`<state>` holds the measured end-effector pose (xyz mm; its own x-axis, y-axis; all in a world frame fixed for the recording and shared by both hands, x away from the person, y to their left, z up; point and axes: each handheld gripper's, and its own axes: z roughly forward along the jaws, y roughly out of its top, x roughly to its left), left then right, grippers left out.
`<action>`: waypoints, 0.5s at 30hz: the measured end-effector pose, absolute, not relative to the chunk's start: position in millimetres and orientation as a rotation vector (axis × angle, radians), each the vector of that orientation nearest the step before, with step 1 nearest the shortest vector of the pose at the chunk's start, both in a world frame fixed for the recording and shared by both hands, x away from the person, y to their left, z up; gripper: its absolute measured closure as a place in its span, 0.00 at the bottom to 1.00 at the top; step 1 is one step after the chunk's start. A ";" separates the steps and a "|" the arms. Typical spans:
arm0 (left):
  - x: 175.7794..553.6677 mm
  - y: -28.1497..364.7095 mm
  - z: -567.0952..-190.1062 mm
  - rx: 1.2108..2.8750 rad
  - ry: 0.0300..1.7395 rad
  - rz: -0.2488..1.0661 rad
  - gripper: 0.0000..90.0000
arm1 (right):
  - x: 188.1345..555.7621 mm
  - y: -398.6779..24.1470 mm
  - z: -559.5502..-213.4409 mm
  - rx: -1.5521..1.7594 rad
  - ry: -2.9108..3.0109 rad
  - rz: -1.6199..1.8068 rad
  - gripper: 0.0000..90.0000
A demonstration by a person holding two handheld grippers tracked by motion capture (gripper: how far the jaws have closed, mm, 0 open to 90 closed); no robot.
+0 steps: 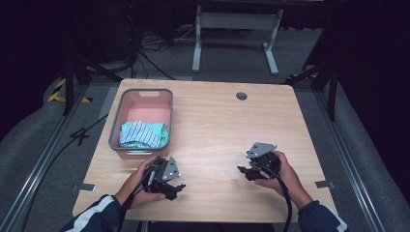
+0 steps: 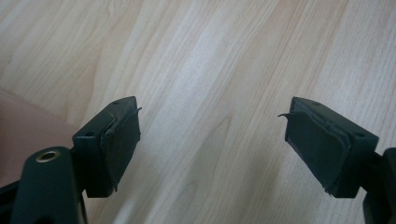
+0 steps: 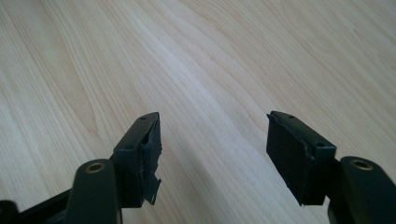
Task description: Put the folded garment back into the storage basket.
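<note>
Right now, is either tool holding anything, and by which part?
Nothing is held. The left tool and right tool both stand open over the bare light wooden table; the striped cloth lies in the pink plastic basin.

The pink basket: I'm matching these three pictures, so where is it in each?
High view: pink basket at the table's left, holding striped cloth.
Left gripper view: likely the pink blur at the left edge.
Right gripper view: not in it.
Shared landmark: wooden table.

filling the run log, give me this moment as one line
left gripper: open, empty, near bin | right gripper: open, empty | cloth: in pink bin | table: bare in the middle
</note>
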<state>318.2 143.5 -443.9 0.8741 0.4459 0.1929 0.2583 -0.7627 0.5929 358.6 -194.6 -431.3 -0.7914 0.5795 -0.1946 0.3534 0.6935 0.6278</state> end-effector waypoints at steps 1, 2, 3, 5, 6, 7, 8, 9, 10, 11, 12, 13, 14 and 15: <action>318.7 144.5 -445.7 2.455 0.514 0.447 0.21 | 357.3 -197.1 -433.5 0.735 2.525 0.818 0.40; 318.8 145.8 -446.9 2.448 0.524 0.443 0.22 | 355.9 -199.8 -435.1 0.747 2.527 0.814 0.40; 319.7 147.1 -449.5 2.432 0.536 0.430 0.23 | 355.2 -201.8 -436.5 0.748 2.529 0.812 0.40; 321.2 148.3 -454.2 2.443 0.531 0.421 0.22 | 352.4 -208.2 -439.8 0.764 2.523 0.804 0.40; 322.0 148.7 -456.0 2.445 0.528 0.420 0.22 | 351.6 -210.9 -440.9 0.770 2.519 0.807 0.40; 322.0 148.7 -456.0 2.445 0.528 0.420 0.22 | 351.6 -210.9 -440.9 0.770 2.519 0.807 0.40; 322.0 149.2 -458.0 2.447 0.536 0.410 0.22 | 350.6 -213.6 -441.9 0.773 2.517 0.808 0.39; 322.3 150.1 -459.4 2.441 0.544 0.399 0.22 | 349.0 -216.9 -443.2 0.778 2.511 0.822 0.39; 323.1 150.8 -460.4 2.435 0.544 0.391 0.22 | 346.9 -221.9 -445.3 0.786 2.509 0.841 0.37; 323.4 151.4 -462.0 2.428 0.550 0.371 0.22 | 346.9 -221.9 -445.3 0.786 2.509 0.841 0.37; 323.1 152.6 -463.5 2.427 0.555 0.363 0.22 | 345.5 -224.9 -446.4 0.788 2.501 0.847 0.36; 323.5 153.0 -464.6 2.430 0.545 0.357 0.22 | 343.6 -229.7 -447.8 0.797 2.491 0.851 0.36; 323.6 153.2 -465.9 2.430 0.539 0.362 0.22 | 342.6 -233.2 -449.0 0.808 2.482 0.860 0.35; 323.0 153.4 -467.1 2.429 0.545 0.348 0.21 | 341.2 -236.6 -449.8 0.823 2.478 0.865 0.35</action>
